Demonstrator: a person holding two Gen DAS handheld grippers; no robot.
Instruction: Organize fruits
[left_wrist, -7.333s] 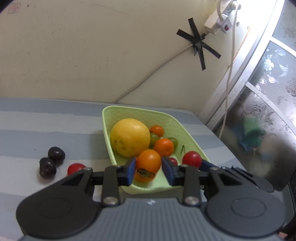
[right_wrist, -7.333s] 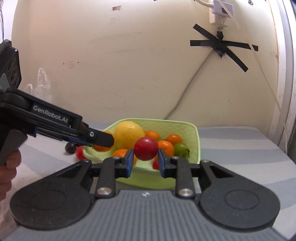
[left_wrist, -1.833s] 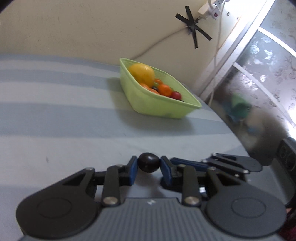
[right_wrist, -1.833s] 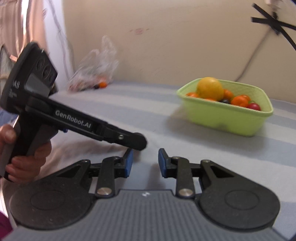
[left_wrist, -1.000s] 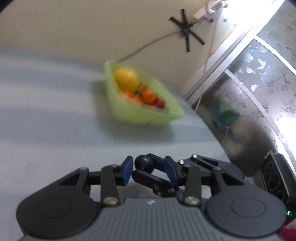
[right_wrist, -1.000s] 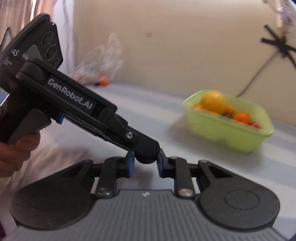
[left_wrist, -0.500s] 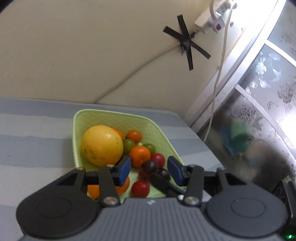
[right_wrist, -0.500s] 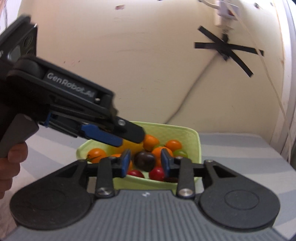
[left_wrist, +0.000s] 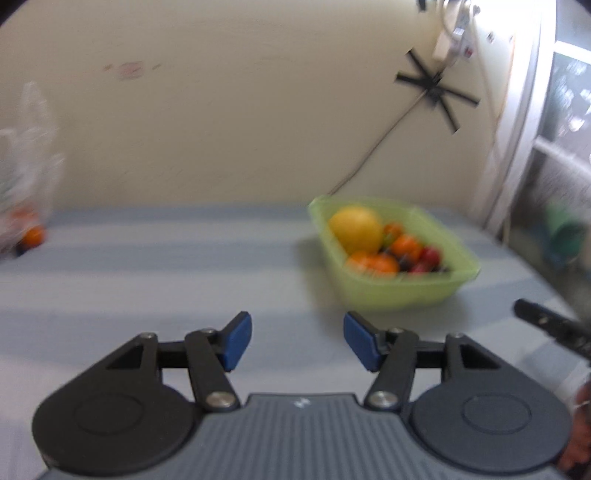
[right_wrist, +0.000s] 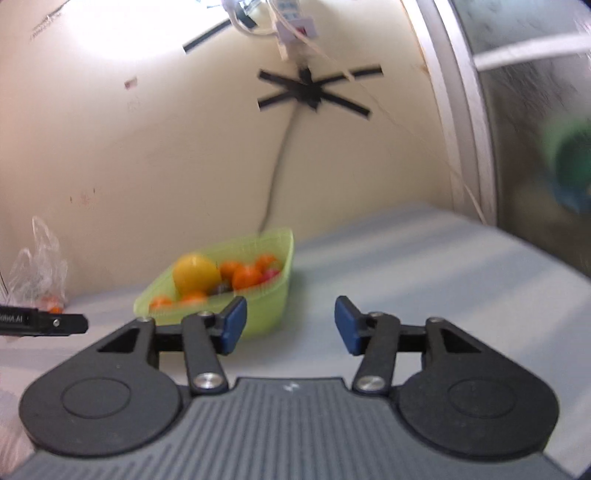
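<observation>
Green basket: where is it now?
Green basket sits on the striped table, right of centre in the left wrist view, under the taped cable; big yellow fruit at its back-left.

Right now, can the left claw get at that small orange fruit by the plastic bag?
Probably yes. The left claw is open and holds nothing, and only bare striped cloth lies between it and the orange fruit beside the plastic bag, though the fruit sits well off.

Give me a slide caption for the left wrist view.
Open, empty left gripper pulled back from the green basket of fruit on the striped tablecloth.
</observation>
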